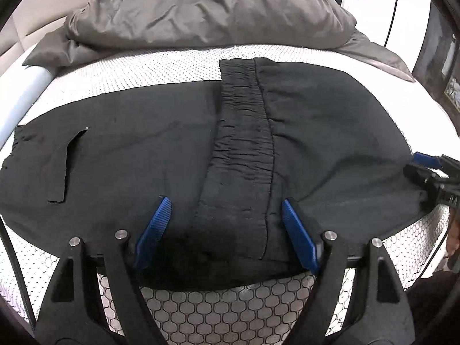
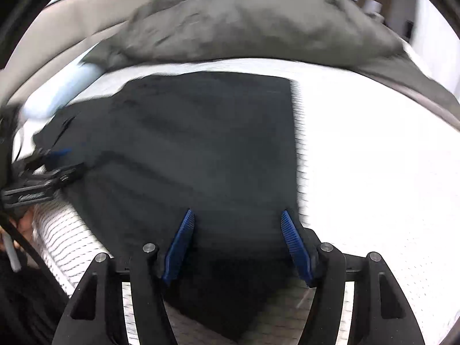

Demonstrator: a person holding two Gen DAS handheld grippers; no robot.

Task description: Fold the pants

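While two grippers gape, one pair of pants (image 1: 161, 143) lies folded (black)

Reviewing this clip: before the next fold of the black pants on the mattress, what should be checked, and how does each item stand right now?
1. Left gripper open over the near edge of the pants: ok, blue pads apart, no cloth pinched.
2. Right gripper open over the near edge: ok, though that view is blurred.
3. Waistband already folded over onto the legs: ok, it lies across the middle.
4. Cloth flat: cannot tell on the right half; the left half looks smooth.
5. Grey duvet apart from the pants: ok, a strip of mattress shows between them.
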